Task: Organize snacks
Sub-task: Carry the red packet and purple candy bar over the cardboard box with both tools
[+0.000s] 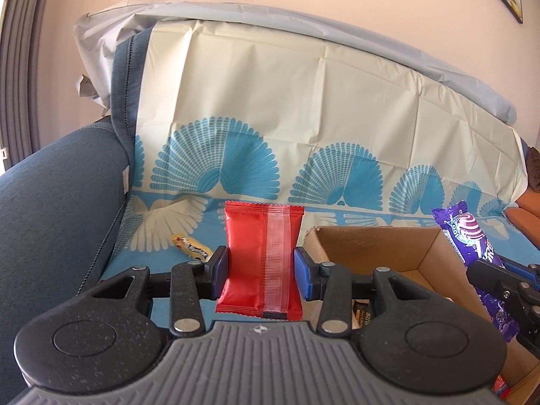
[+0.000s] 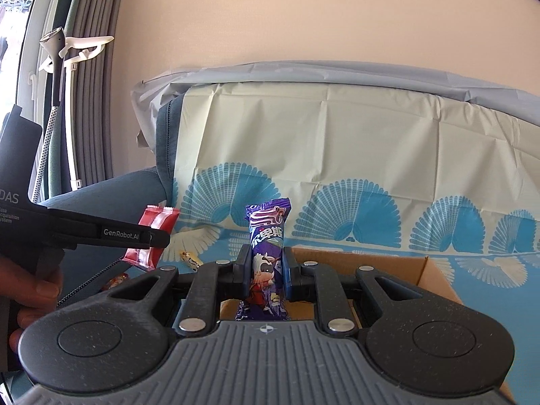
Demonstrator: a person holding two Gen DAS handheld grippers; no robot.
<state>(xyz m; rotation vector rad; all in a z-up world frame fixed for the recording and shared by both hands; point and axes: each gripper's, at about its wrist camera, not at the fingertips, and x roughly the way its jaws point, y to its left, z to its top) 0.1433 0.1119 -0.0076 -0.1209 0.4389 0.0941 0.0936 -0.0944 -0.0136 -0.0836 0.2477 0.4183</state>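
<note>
Gripped upright: red packet (image 1: pixel 261 256) in the left gripper (image 1: pixel 261 271), purple bar (image 2: pixel 267 263) in the right gripper (image 2: pixel 266 271). Cardboard box (image 1: pixel 374 246) at three o'clock of the red packet, directly beneath the purple bar. Best lowered inside the walls before letting go, one at a time.

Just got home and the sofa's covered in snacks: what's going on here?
A person is sorting snacks with a hand-held tool in each hand. The left tool grips a red packet; the right tool grips a purple packet. Both are held near an open cardboard box. One small wrapped snack lies on the sofa cover.
</note>
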